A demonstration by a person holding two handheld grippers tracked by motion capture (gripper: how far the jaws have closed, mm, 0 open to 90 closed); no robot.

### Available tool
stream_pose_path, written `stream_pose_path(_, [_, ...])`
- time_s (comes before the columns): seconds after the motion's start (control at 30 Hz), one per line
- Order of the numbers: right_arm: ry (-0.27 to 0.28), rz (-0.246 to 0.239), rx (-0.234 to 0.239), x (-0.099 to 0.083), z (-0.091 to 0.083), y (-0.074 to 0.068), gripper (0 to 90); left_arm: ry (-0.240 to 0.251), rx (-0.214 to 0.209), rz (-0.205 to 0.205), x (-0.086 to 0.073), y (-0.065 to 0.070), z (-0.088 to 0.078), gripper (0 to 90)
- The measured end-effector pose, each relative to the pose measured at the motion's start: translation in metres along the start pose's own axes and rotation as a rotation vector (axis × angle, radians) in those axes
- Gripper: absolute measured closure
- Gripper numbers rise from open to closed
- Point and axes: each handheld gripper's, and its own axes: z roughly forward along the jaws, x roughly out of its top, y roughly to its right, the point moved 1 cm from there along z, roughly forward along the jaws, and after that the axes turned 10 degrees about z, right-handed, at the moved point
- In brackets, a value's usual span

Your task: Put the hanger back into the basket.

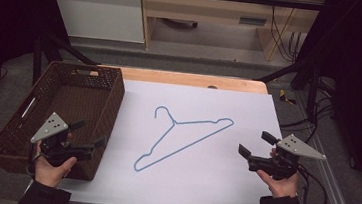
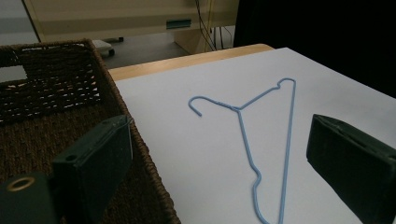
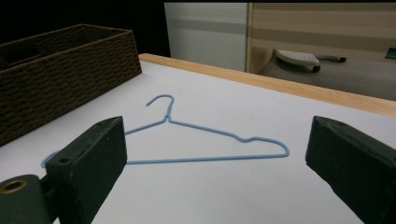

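Your basket [image 1: 63, 105] sits at the counter's [image 1: 241, 188] left edge, nothing in it. Blue hanger [image 1: 186, 135] lies flat mid-counter, beside the basket, touching neither claw. Left claw [image 1: 88, 134] is wide, over the basket's near corner. Right claw [image 1: 255, 143] is wide too.
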Motion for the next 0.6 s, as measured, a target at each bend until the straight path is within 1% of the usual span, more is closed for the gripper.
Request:
stream_pose_path(0.3, [-0.010, -0.002, 0.005, -0.002, 0.002, -0.001, 5.9, 0.003, -0.002, 0.004, 0.005, 0.006, 0.003, 7.5])
stream_pose_path(0.5, [-0.025, -0.008, 0.001, -0.003, 0.006, -0.004, 5.6, 0.007, -0.012, 0.015, 0.010, 0.015, 0.008, 8.0])
stream_pose_path(0.57, [-0.026, -0.005, 0.004, -0.003, 0.006, -0.004, 5.5, -0.002, -0.021, 0.024, 0.011, 0.018, 0.009, 8.2])
stream_pose_path(0.6, [-0.026, -0.006, 0.004, -0.003, 0.007, -0.005, 5.5, -0.002, -0.022, 0.020, 0.011, 0.019, 0.011, 8.3])
